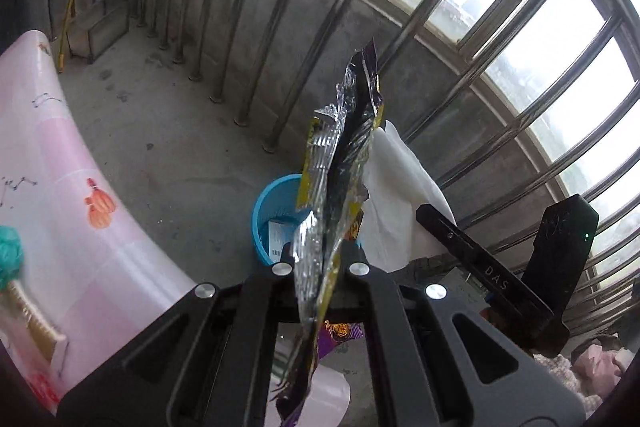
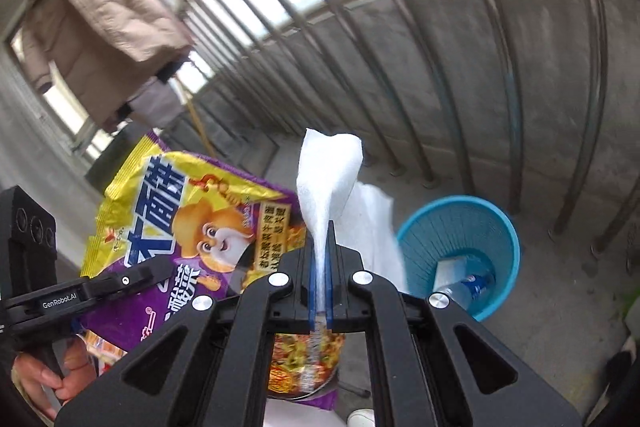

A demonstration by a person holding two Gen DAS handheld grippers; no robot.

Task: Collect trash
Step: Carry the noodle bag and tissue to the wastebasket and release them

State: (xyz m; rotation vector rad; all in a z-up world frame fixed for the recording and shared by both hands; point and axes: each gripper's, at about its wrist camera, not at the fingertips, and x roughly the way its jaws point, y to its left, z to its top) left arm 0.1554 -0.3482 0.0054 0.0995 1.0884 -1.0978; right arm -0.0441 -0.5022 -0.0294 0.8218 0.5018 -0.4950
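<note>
Left fingers (image 1: 320, 259) clamp the wrapper (image 1: 340, 163), right fingers (image 2: 320, 267) the tissue (image 2: 326, 179) (only the right view shows the bottle (image 2: 466, 287)).

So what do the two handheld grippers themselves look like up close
Both are matte black plastic linkages with round silver rivets. The right gripper has blue pads; the left gripper shows none visible. Its body reads "GenRobot.AI" in white; the right one's reads "DAS" and carries a small green light.

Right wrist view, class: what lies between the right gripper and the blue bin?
Only bare concrete floor separates the right gripper, shut on a tissue, from the blue bin.
</note>
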